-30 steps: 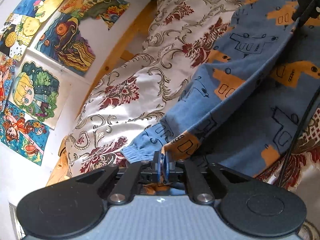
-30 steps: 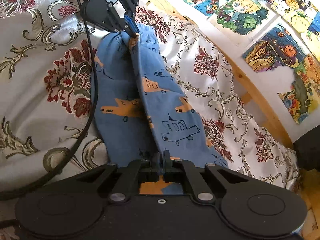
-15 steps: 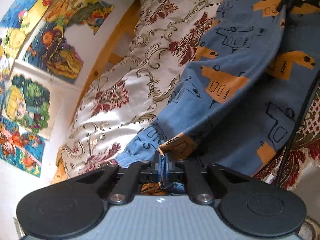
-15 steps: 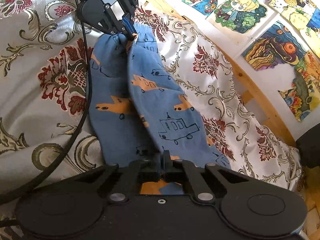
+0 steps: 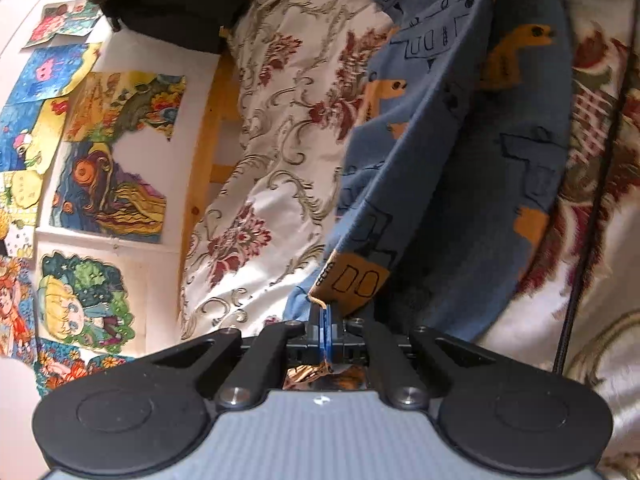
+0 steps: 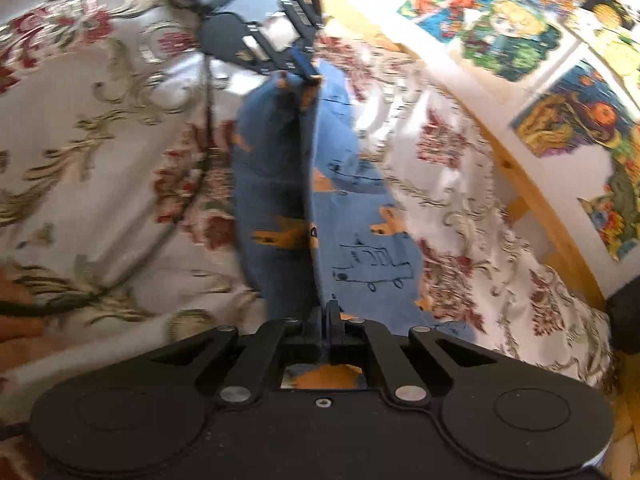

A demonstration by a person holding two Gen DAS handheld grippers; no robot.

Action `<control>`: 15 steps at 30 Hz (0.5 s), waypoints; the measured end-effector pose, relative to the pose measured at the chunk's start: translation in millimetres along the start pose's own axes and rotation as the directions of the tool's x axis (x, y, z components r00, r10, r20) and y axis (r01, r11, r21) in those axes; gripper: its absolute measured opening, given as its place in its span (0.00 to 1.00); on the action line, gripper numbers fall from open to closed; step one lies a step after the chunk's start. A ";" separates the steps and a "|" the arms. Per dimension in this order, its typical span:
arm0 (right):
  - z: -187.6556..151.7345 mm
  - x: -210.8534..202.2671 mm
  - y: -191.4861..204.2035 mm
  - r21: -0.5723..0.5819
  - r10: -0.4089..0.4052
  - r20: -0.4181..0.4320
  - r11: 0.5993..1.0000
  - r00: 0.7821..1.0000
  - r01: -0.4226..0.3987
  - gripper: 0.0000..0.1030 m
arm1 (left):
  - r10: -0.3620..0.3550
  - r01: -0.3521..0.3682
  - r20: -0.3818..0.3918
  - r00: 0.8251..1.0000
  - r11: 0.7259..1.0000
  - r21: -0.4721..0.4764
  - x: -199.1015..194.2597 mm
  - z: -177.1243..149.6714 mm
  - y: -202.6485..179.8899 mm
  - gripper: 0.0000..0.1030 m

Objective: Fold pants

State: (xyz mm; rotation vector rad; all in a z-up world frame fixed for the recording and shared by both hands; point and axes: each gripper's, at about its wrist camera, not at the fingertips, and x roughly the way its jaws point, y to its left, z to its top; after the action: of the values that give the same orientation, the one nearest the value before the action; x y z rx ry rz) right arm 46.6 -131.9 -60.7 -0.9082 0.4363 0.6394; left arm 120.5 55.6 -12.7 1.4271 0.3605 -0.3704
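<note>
Blue printed pants [image 6: 352, 216] hang stretched between us over the floral bedspread [image 6: 100, 152]. Left gripper [image 5: 325, 322] and right gripper [image 6: 328, 316] each pinch an end, jaws closed. Risk: a thin pinch slips, and the fold sags crooked.

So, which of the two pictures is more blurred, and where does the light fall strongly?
The right wrist view is more blurred: the left gripper and the floral bedspread are smeared by motion. The left wrist view is sharper near the pants at the closed left gripper, soft at the right edge. Strong sunlight whitens the bedspread in both views; the fisheye bends the wooden bed rail.
</note>
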 end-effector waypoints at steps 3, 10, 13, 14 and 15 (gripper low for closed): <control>0.9 0.6 8.8 -0.027 0.002 -0.012 1.000 1.000 -0.002 0.00 | -0.021 0.021 -0.011 1.000 1.000 0.004 -0.6 -1.8 -4.3 0.01; -5.1 9.1 14.2 -0.043 -0.002 -0.046 0.999 0.999 0.000 0.01 | -0.089 0.090 -0.029 0.996 0.995 0.031 -2.9 -5.3 -13.6 0.01; -8.6 14.1 19.6 -0.069 -0.008 -0.066 0.998 0.998 0.003 0.05 | -0.119 0.121 -0.039 0.992 0.992 0.046 -3.5 -6.0 -16.6 0.06; -9.6 14.0 20.3 -0.069 -0.007 -0.066 0.998 0.998 0.003 0.09 | -0.133 0.135 -0.044 0.990 0.990 0.042 -4.5 -5.7 -16.5 0.08; -10.0 13.4 19.5 -0.067 -0.008 -0.066 0.998 0.998 0.003 0.11 | -0.146 0.148 -0.046 0.988 0.988 0.035 -6.3 -5.4 -16.6 0.18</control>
State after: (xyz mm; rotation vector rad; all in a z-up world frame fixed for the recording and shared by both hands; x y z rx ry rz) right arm 42.5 -127.1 -85.6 -0.9954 0.4734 0.6232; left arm 107.2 59.4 -25.1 1.4513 0.4982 -0.4690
